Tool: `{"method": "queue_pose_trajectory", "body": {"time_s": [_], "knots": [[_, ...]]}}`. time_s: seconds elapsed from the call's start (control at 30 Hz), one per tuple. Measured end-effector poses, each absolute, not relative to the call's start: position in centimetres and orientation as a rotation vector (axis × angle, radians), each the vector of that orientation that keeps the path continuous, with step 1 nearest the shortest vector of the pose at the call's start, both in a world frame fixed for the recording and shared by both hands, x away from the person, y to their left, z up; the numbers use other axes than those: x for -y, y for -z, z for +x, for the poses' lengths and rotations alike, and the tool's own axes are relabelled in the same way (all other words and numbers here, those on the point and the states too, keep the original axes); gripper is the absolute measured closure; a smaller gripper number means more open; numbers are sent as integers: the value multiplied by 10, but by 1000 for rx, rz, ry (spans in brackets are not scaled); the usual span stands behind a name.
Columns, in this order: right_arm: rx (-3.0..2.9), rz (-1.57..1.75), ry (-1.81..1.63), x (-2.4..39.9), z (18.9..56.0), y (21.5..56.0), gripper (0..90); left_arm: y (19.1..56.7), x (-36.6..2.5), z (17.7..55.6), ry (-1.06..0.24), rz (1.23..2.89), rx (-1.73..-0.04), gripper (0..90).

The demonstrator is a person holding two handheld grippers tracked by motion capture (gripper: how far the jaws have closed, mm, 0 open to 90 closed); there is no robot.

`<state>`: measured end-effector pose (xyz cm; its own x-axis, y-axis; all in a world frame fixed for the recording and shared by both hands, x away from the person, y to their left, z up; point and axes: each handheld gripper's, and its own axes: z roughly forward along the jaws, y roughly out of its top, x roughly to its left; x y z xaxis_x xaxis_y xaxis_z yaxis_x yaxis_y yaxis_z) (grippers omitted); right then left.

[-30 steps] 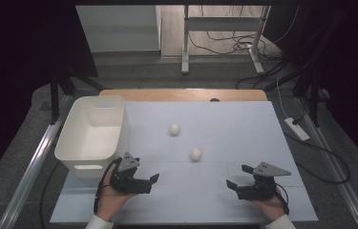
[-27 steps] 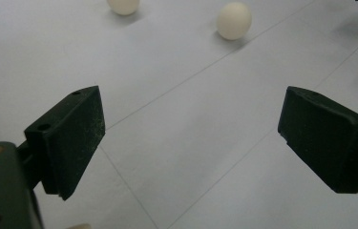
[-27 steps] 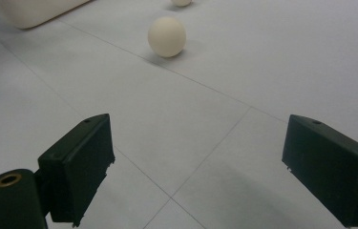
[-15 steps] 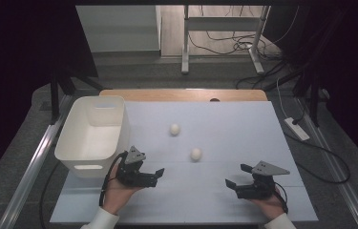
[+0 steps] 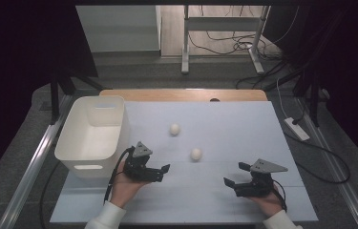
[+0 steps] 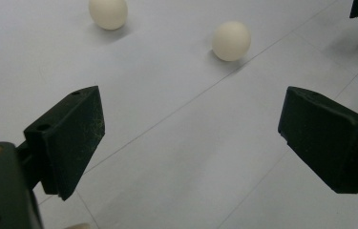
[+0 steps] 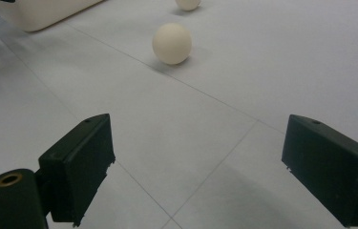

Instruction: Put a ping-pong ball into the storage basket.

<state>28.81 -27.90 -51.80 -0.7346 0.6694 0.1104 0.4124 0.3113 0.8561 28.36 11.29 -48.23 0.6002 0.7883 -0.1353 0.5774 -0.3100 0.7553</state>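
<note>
On the pale grey table (image 5: pixel 243 124), both small cream balls, near (image 5: pixel 195 153) and far (image 5: pixel 174 129), lie loose outside the white plastic bin (image 5: pixel 74 143); left claw (image 5: pixel 161 172) and right claw (image 5: pixel 231 183) gape wide, empty — nothing likely done yet.

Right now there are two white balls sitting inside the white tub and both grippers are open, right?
Not quite. The two white balls, the nearer ball and the farther ball, lie on the table, outside the white tub, as the high view shows. The rest holds: the left gripper and the right gripper are both open.
</note>
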Motion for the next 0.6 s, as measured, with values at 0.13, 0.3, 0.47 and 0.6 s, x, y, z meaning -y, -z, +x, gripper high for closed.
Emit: {"method": "queue_pose_trajectory", "body": {"time_s": [0.13, 0.3, 0.47, 0.6], "knots": [[-2321, 983, -1381, 277, 289, 519, 103, 480, -112, 288, -322, 2011, -1071, 94], [-2312, 994, -1382, 280, 289, 518, 103, 473, -107, 298, -338, 2021, -1055, 94], [-2309, 993, -1390, 281, 288, 518, 103, 469, -102, 304, -345, 2030, -1040, 94], [-2309, 992, -1390, 281, 288, 518, 103, 467, -100, 310, -333, 2033, -1040, 94]]}}
